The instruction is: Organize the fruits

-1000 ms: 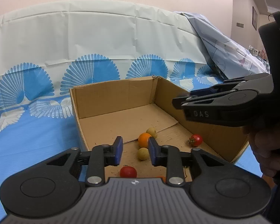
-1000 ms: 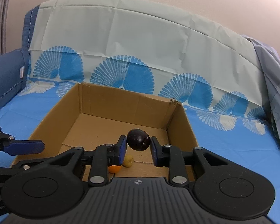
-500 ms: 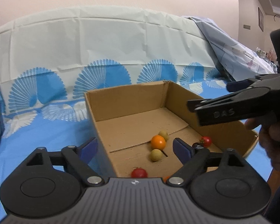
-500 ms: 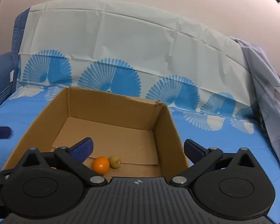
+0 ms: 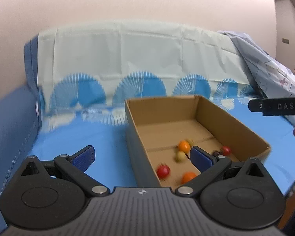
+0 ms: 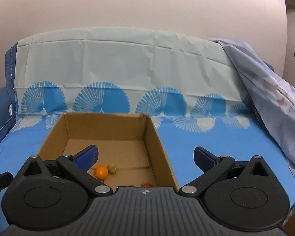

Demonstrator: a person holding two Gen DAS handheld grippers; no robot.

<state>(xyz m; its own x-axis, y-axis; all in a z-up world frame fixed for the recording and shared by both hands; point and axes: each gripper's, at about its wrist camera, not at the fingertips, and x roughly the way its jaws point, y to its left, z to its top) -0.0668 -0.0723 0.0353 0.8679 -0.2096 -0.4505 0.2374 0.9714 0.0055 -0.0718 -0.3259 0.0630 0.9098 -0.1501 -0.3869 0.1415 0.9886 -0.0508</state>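
Box: your open cardboard box sits on the blue patterned sheet of the bed, its flaps upright and its floor bare brown.
Fruits: they all lie loose at the near end of the box floor. You can see an orange with a pale yellow fruit just in front of it, a red tomato near the left wall, a second orange fruit at the near edge, another red tomato by the right wall and a small dark fruit beside it. Motion blur smears their outlines.
Left gripper: your left gripper is opening, now spread wide, nothing between the fingers; it hangs above the box's left wall.
Right gripper: your right gripper is spread fully, empty, above the box's right wall.
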